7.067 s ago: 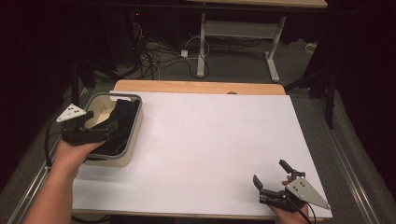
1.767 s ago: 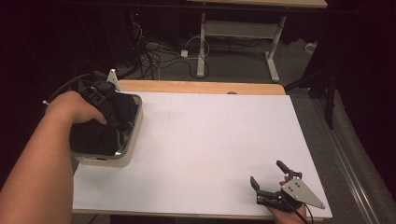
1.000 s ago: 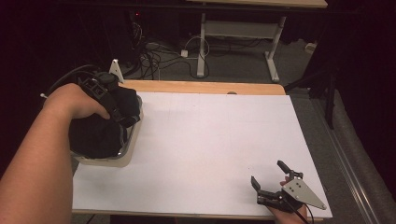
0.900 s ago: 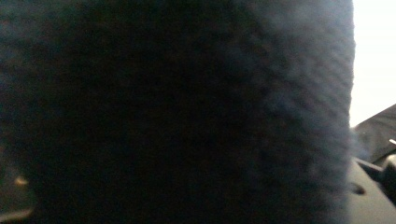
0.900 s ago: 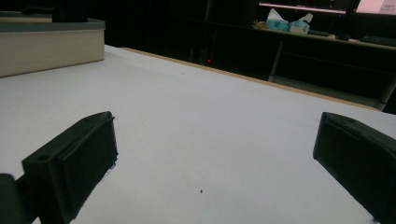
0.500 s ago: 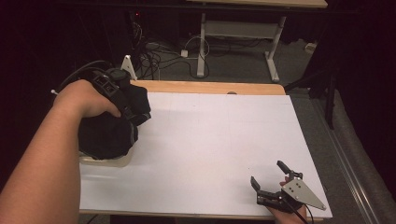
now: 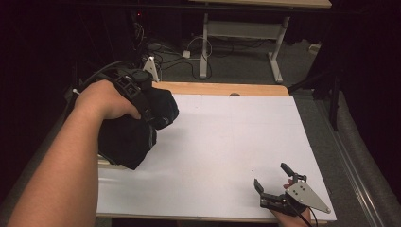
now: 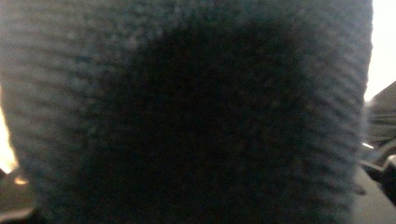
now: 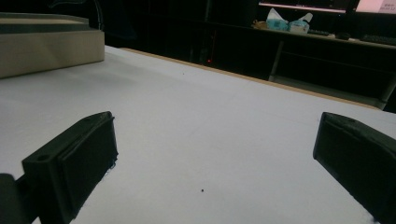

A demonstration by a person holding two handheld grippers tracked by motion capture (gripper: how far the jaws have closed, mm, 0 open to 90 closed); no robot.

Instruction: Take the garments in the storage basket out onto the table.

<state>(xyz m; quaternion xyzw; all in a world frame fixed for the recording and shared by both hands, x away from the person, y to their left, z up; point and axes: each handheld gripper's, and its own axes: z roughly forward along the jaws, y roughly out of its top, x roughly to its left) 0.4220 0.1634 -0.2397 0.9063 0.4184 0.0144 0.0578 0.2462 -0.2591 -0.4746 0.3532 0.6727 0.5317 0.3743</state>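
Left gripper (image 7: 158, 111), clamped on a dark knitted garment (image 7: 127, 139), has lifted it from the bin at nine o'clock; right gripper (image 7: 274, 182) rests with jaws apart

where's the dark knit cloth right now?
In the high view the dark knit cloth hangs from the left gripper at the table's left edge, above the bin; in the left gripper view it sits right against the camera.

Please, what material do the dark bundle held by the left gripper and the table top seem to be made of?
Dark bundle: probably knitted fabric, matte; the left gripper view shows ribbed, fuzzy rows. Table top: a smooth white matte sheet, perhaps laminate or paper, with a wood-coloured far edge.
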